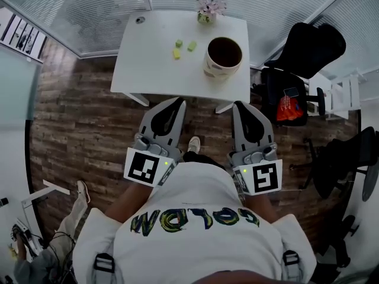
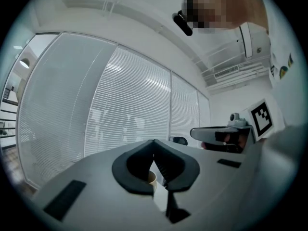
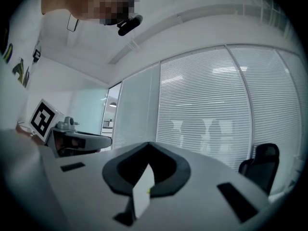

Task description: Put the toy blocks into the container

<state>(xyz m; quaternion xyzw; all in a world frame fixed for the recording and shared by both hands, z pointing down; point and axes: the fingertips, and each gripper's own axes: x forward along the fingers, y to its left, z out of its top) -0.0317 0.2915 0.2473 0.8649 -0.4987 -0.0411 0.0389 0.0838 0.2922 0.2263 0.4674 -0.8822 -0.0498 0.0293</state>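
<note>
On the white table (image 1: 142, 70), near its far side: three yellow-green toy blocks (image 1: 182, 47) lying loose just left of the container (image 1: 224, 57). Holds left gripper (image 1: 177, 102) and right gripper (image 1: 238, 105) level before the near table edge, jaws closed tip to tip, gripping nothing.

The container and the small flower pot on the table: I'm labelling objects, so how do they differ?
The container is much larger than the flower pot. The container's mouth is open and dark inside; the flower pot holds pale pink blooms. The container stands further forward, the flower pot at the far edge of the white table. Both stand upright on it.
</note>
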